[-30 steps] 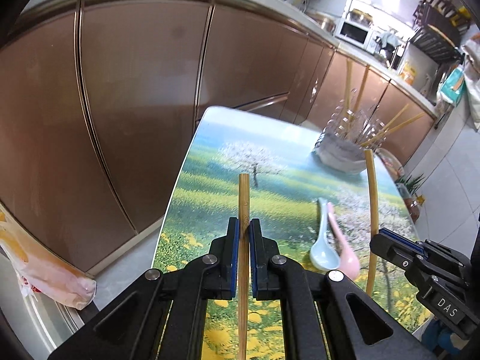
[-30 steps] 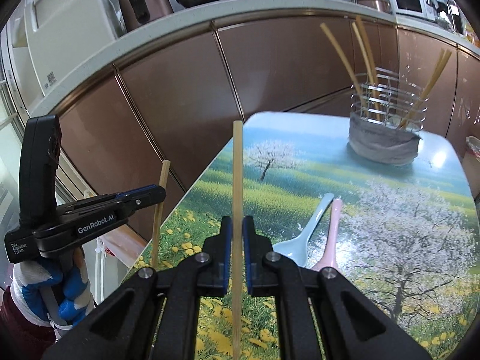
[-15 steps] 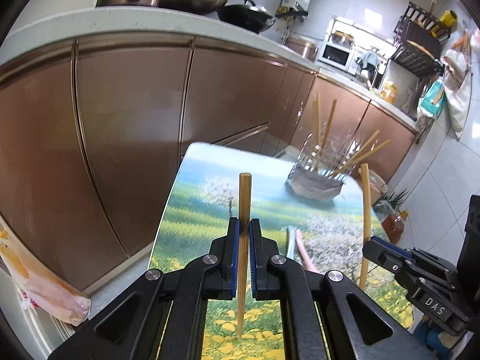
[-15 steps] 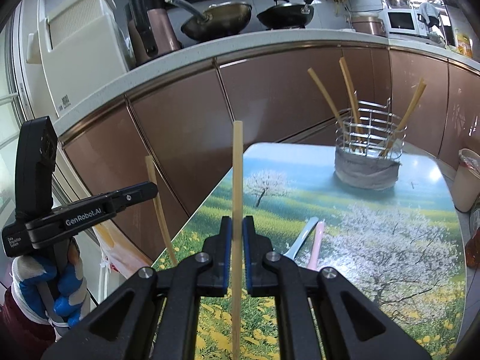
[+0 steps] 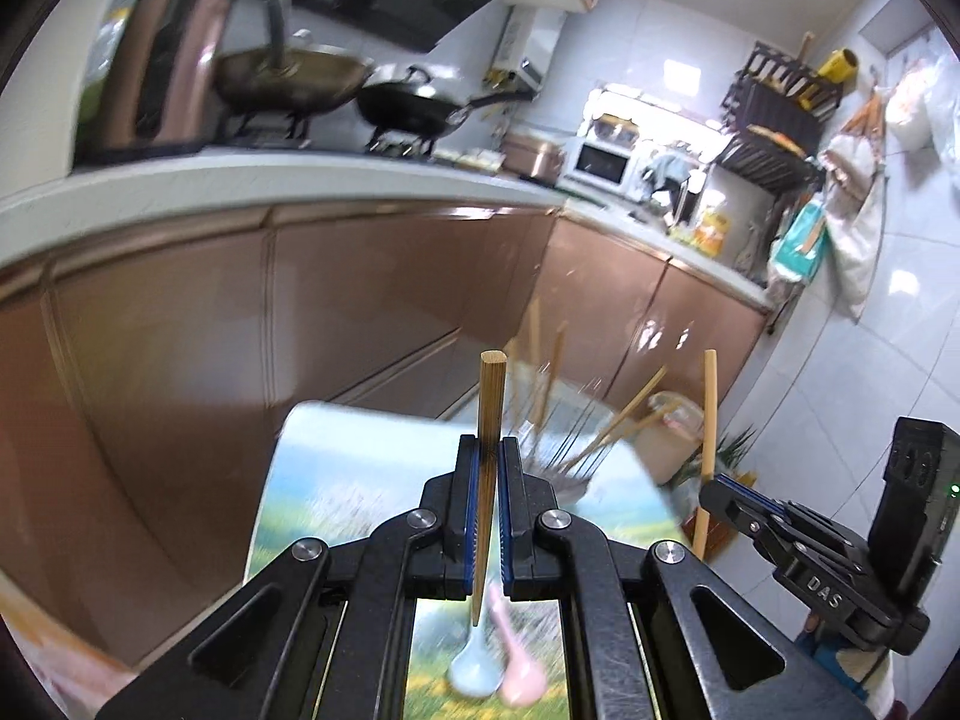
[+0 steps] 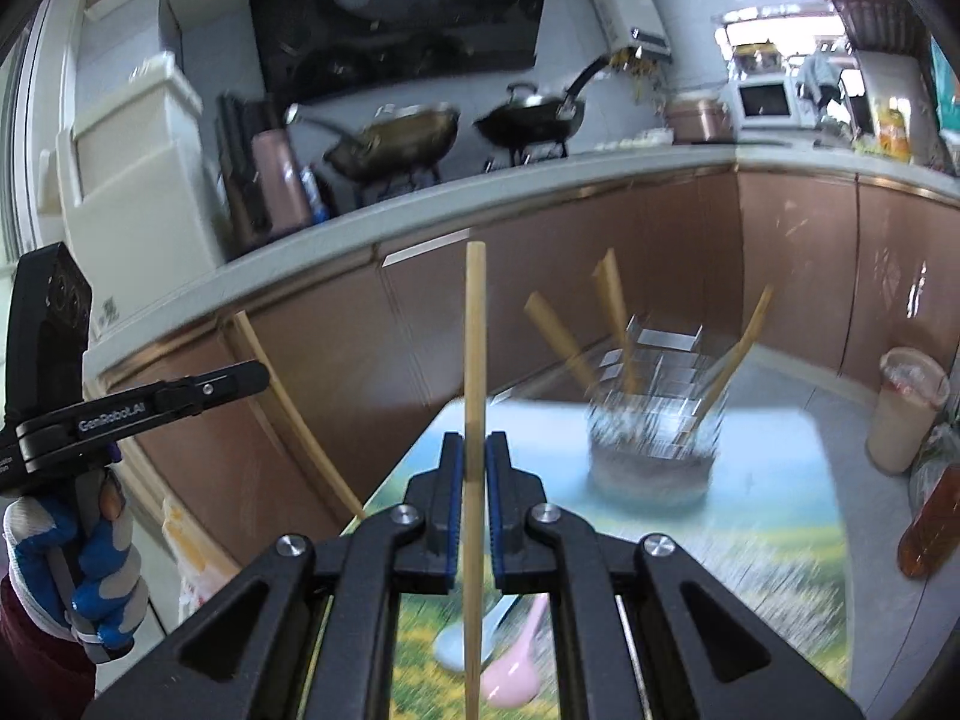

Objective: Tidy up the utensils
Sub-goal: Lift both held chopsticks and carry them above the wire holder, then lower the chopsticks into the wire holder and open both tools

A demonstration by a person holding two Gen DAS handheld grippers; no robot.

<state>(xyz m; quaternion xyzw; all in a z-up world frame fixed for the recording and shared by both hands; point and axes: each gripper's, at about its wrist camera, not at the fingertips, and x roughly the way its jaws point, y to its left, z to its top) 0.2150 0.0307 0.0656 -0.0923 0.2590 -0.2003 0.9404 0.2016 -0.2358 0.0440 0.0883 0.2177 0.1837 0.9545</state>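
My left gripper [image 5: 487, 447] is shut on a wooden chopstick [image 5: 491, 396] that stands upright between its pads, lifted above the table [image 5: 312, 456]. My right gripper [image 6: 474, 447] is shut on a second upright chopstick [image 6: 475, 336]. Each gripper shows in the other's view: the right gripper [image 5: 717, 489] at the right with its chopstick [image 5: 708, 414], the left gripper [image 6: 252, 373] at the left with its chopstick [image 6: 288, 408]. A wire utensil holder [image 6: 651, 438] with several chopsticks stands at the table's far end. A blue spoon [image 5: 474, 669] and a pink spoon [image 5: 519, 681] lie on the table below the grippers.
Brown kitchen cabinets [image 6: 600, 276] and a counter with pans [image 6: 408, 138] run behind the table. A lidded cup [image 6: 906, 408] and a bottle [image 6: 933, 522] stand at the right beside the table. A gloved hand [image 6: 78, 558] holds the left gripper.
Both grippers have risen with their chopsticks clear of the table and tilted up; the counter and pans have come into view. The spoons now sit low in both views.
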